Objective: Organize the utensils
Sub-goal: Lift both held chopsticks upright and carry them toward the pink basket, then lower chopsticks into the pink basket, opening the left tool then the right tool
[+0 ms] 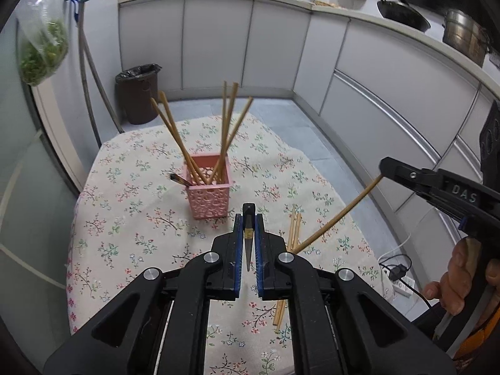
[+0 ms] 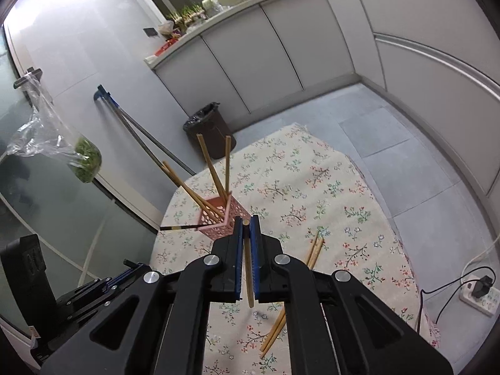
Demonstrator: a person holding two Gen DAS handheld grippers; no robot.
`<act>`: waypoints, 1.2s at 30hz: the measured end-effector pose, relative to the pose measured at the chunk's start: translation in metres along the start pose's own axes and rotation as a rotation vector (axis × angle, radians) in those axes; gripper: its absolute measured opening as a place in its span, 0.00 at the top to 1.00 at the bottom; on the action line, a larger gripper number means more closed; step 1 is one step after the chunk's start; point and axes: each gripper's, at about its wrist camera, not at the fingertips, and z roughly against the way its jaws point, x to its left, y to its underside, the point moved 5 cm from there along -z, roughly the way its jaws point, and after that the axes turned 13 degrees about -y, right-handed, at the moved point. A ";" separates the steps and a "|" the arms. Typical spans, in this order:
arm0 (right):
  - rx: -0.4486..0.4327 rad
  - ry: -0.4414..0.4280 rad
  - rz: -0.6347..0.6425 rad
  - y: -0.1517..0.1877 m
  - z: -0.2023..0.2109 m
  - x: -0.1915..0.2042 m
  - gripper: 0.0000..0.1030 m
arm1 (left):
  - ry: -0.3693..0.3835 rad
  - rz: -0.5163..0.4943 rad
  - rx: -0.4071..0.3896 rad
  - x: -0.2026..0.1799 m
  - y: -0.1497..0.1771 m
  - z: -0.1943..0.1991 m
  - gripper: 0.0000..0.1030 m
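A pink perforated holder (image 1: 208, 187) stands on the floral tablecloth (image 1: 131, 187) with several bamboo chopsticks (image 1: 229, 128) leaning in it. My left gripper (image 1: 249, 218) is shut on a dark chopstick (image 1: 248, 243), just in front of the holder. My right gripper (image 2: 247, 226) is shut on a bamboo chopstick (image 2: 248, 268) near the holder (image 2: 218, 218); it also shows in the left wrist view (image 1: 387, 168) with its chopstick (image 1: 337, 215) slanting down. Loose chopsticks (image 1: 293, 234) lie on the cloth between the grippers.
A brown bin (image 1: 137, 93) stands on the floor beyond the table. White cabinets (image 1: 375, 93) curve along the right. A power strip with cables (image 2: 478, 297) lies on the floor at the right. A dark chopstick (image 2: 181, 227) sticks out of the holder's side.
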 end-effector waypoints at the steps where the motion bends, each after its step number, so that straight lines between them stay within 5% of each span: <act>1: -0.008 -0.004 0.001 -0.002 0.003 0.002 0.95 | -0.003 0.009 -0.009 0.003 -0.002 0.004 0.94; 15: -0.178 -0.071 0.071 -0.084 0.029 0.043 0.95 | -0.063 0.125 -0.207 0.035 -0.099 0.032 0.94; 23: -0.187 -0.079 0.105 -0.117 -0.003 0.055 0.95 | -0.093 0.176 -0.173 0.048 -0.123 -0.017 0.93; 28: -0.144 -0.064 0.113 -0.117 -0.035 0.054 0.95 | -0.055 0.208 -0.064 0.058 -0.110 -0.065 0.89; 36: -0.105 -0.041 0.116 -0.112 -0.072 0.055 0.95 | -0.045 0.312 -0.081 0.089 -0.108 -0.052 0.78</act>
